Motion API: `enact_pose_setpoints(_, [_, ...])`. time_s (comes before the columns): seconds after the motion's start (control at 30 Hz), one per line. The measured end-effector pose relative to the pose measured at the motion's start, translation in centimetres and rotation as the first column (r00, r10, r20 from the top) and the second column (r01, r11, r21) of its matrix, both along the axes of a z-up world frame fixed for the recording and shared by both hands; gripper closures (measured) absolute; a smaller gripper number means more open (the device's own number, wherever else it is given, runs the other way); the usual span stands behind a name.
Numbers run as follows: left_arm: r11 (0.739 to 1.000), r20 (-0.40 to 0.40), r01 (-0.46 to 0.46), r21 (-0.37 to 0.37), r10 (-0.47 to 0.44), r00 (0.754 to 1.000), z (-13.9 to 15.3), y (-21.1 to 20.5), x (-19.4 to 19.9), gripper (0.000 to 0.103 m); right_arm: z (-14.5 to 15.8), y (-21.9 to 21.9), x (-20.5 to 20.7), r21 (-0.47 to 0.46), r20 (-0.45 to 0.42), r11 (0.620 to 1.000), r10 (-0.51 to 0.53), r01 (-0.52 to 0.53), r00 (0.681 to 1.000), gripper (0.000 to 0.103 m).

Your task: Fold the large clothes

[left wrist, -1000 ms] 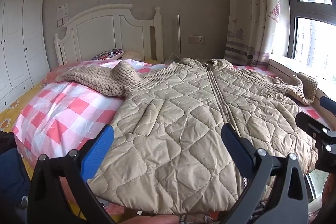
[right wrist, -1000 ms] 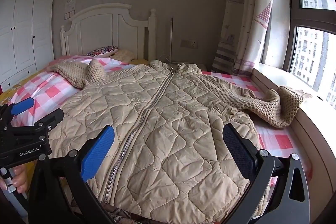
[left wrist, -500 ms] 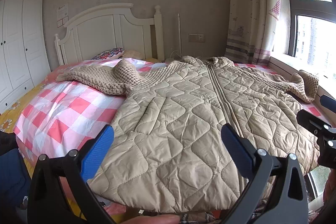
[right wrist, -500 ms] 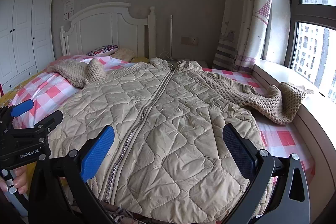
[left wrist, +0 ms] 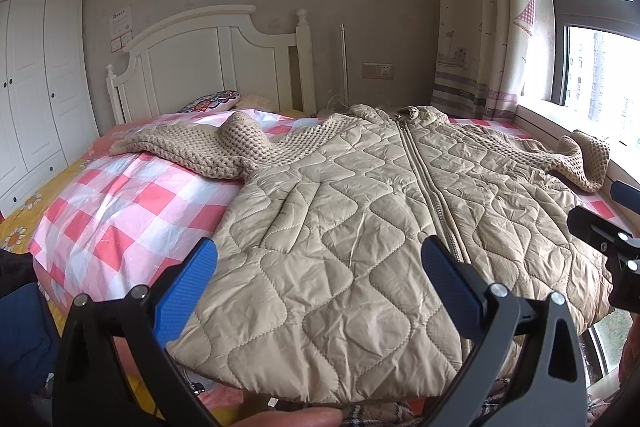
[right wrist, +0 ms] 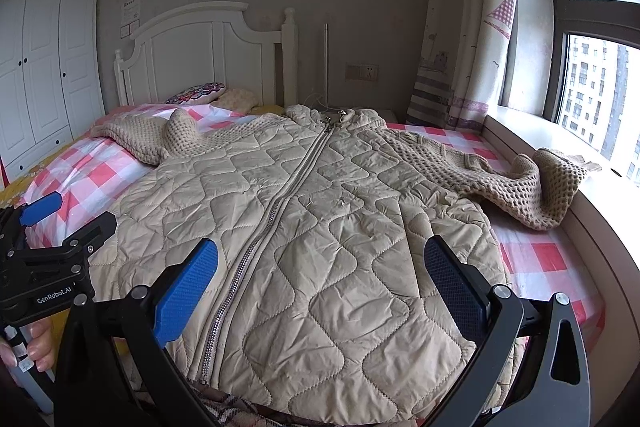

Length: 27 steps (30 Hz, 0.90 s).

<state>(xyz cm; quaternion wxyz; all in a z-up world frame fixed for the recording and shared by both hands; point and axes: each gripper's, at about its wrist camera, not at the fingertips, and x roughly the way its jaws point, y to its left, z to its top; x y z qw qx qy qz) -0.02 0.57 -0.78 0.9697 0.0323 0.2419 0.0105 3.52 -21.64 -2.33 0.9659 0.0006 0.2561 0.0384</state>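
Jacket point(left wrist: 360, 227) spread flat mid-frame, zipped, ready for folding. Left gripper point(left wrist: 318, 279) and right gripper point(right wrist: 320, 277) gape empty above the lower hem.

Beige quilted jacket point(right wrist: 304, 227) is lying front-up, spread flat across the bed point(right wrist: 536, 259), zipped closed. Hem is hanging at the bed's foot edge, collar pointing toward the headboard end. Knitted sleeves are stretching out sideways: one is bunching toward the window-side edge, the other is reaching the opposite edge, humped mid-length.
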Motion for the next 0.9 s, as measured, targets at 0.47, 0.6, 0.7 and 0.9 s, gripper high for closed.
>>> enact_pose_setpoints(0.47, [1.0, 0.0, 0.001, 0.001, -0.001, 1.0, -0.07, 0.02, -0.1, 0.002, -0.16, 0.0, 0.1, 0.006, -0.011, 1.0, 0.002, -0.002, 1.0, 0.004])
enact_pose_setpoints(0.6, [1.0, 0.001, 0.001, 0.001, -0.001, 1.0, -0.07, -0.01, -0.11, 0.002, -0.29, -0.02, 0.2, 0.01, -0.015, 1.0, 0.003, -0.003, 1.0, 0.004])
enact_pose_setpoints(0.7, [1.0, 0.0, 0.001, 0.001, -0.001, 1.0, -0.07, 0.0, -0.09, 0.002, -0.34, 0.02, 0.19, 0.009, -0.015, 1.0, 0.003, -0.003, 1.0, 0.004])
enact_pose_setpoints(0.9, [1.0, 0.001, 0.001, 0.001, -0.001, 1.0, -0.09, -0.01, -0.12, 0.002, -0.55, 0.15, 0.25, 0.013, -0.023, 1.0, 0.004, -0.004, 1.0, 0.004])
